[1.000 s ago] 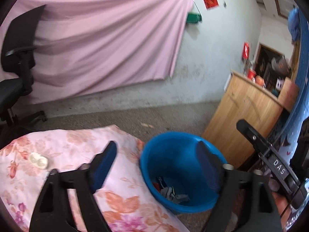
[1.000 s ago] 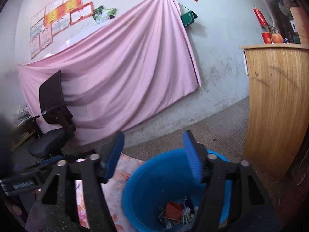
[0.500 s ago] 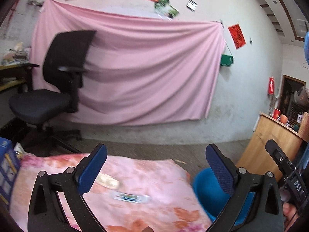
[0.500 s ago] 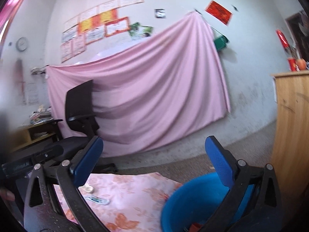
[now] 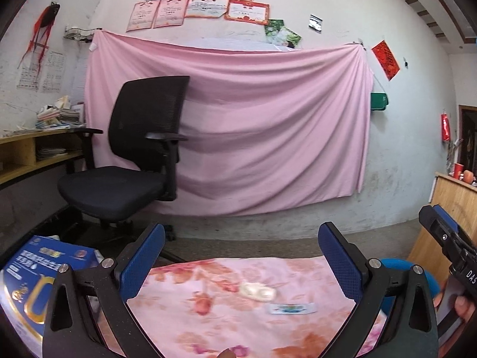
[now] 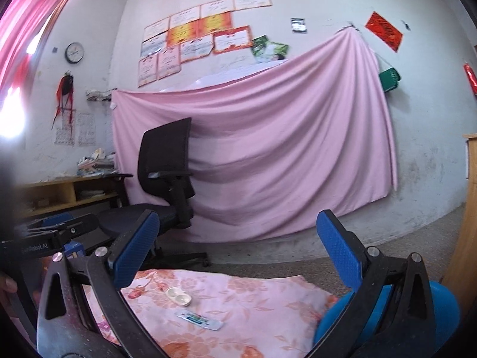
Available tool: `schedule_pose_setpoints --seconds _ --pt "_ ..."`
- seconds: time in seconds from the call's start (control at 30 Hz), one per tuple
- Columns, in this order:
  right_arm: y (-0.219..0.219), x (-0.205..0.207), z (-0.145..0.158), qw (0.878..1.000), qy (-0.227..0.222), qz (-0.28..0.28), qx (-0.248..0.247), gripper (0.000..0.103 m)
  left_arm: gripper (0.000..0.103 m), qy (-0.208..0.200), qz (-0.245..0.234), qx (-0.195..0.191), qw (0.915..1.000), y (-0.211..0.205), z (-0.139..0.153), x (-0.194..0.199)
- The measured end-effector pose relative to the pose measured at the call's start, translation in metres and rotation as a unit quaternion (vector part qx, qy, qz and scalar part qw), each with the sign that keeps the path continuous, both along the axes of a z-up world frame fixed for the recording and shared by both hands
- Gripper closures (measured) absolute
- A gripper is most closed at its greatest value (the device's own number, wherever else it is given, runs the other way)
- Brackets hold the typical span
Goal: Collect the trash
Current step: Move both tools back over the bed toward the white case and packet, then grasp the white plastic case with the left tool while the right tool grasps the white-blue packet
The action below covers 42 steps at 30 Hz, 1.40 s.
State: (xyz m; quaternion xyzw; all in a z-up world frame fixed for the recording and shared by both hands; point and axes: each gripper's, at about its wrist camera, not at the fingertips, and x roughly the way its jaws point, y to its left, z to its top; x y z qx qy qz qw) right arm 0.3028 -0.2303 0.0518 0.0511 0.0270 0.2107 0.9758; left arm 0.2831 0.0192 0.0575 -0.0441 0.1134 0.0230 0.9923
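Both grippers have swung up and away from the blue bin since a second ago; then they looked down into it, now they face the floral cloth and the far wall.

Trash left on the cloth, counted: two pieces. One pale double-cup blister (image 6: 179, 296), lying near the cloth's middle. One flat printed sachet (image 6: 199, 319), just beside it on the bin side, apart from it (no contact that I can see). Both low and thin.

Blue bin (image 6: 447, 307): one, at the right edge of the floral cloth (image 6: 262, 307), partly behind the right gripper's frame. Its contents are hidden from this angle.

Left gripper (image 5: 238, 264): jaws spread wide, nothing between them. Right gripper (image 6: 235, 249): same, spread and empty. Both hang above the cloth, well short of either piece.

Risks, as I judge them:
- Sachet lies flat on soft fabric; pads closing on it may pinch cloth along with it and drag the whole spread.
- Blister is light and rounded; a jaw closing off-centre could flick it off the cloth.
- Both grippers face the same two pieces close together, so they could knock each other going in.

Outward: one blue printed box (image 5: 38, 277) at the cloth's left end, one black office chair (image 5: 131, 161), one pink sheet (image 5: 253, 137) hung on the wall.
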Motion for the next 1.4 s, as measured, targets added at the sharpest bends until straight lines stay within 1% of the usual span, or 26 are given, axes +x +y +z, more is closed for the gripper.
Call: schedule_pose_setpoints --seconds 0.13,0.3,0.4,0.5,0.6,0.63,0.7,0.77,0.8,0.87,0.9,0.93,1.0,1.1,1.13,1.23,1.3,1.37,1.4 --pt "0.018 0.010 -0.008 0.999 0.020 0.019 -0.027 0.000 0.002 0.017 0.021 -0.004 0.9996 0.016 -0.012 0.002" --pt "0.041 0.023 -0.023 0.995 0.055 0.030 -0.081 0.000 0.002 0.061 0.030 0.001 0.9977 0.027 -0.031 0.016" --pt "0.053 0.036 -0.036 0.989 0.089 0.030 -0.115 0.000 0.002 0.095 0.029 0.005 0.9950 0.034 -0.046 0.026" --pt "0.060 0.051 -0.047 0.981 0.132 0.036 -0.135 0.000 0.002 0.134 0.027 -0.001 0.9907 0.039 -0.058 0.036" --pt "0.061 0.066 -0.057 0.971 0.181 0.063 -0.140 0.000 0.002 0.189 0.020 -0.004 0.9817 0.042 -0.070 0.049" --pt "0.061 0.073 -0.061 0.966 0.205 0.073 -0.142 0.000 0.002 0.207 0.014 -0.008 0.9783 0.043 -0.073 0.053" --pt "0.064 0.080 -0.069 0.957 0.236 0.084 -0.146 0.000 0.002 0.223 0.003 -0.013 0.9748 0.043 -0.078 0.058" --pt "0.068 0.091 -0.079 0.943 0.280 0.094 -0.156 0.000 0.002 0.240 0.002 -0.004 0.9706 0.041 -0.083 0.065" --pt "0.070 0.098 -0.087 0.932 0.307 0.101 -0.163 0.000 0.002 0.247 0.004 0.001 0.9690 0.039 -0.084 0.068" --pt "0.073 0.106 -0.097 0.919 0.340 0.105 -0.171 0.000 0.002 0.260 0.003 0.007 0.9655 0.038 -0.090 0.073" --pt "0.074 0.107 -0.101 0.915 0.348 0.105 -0.175 0.000 0.002 0.266 0.002 0.007 0.9639 0.038 -0.092 0.077" --pt "0.077 0.110 -0.106 0.908 0.361 0.111 -0.181 0.000 0.002 0.276 0.002 0.007 0.9612 0.038 -0.096 0.080" --pt "0.083 0.113 -0.112 0.898 0.375 0.121 -0.195 0.000 0.002 0.291 -0.001 -0.001 0.9566 0.040 -0.101 0.085" --pt "0.096 0.116 -0.119 0.886 0.386 0.133 -0.218 0.007 0.002 0.310 -0.008 -0.029 0.9503 0.046 -0.108 0.091" --pt "0.101 0.118 -0.121 0.882 0.388 0.134 -0.230 0.011 0.002 0.316 -0.009 -0.045 0.9477 0.050 -0.110 0.093" --pt "0.111 0.119 -0.125 0.877 0.385 0.139 -0.252 0.014 0.003 0.327 -0.004 -0.086 0.9410 0.060 -0.116 0.096" --pt "0.112 0.119 -0.125 0.875 0.383 0.146 -0.256 0.021 0.003 0.326 -0.003 -0.097 0.9403 0.063 -0.116 0.098" --pt "0.110 0.116 -0.123 0.876 0.381 0.154 -0.253 0.038 0.003 0.324 -0.007 -0.091 0.9416 0.061 -0.114 0.099" --pt "0.109 0.115 -0.123 0.876 0.382 0.156 -0.250 0.041 0.003 0.324 -0.011 -0.090 0.9417 0.060 -0.113 0.100"
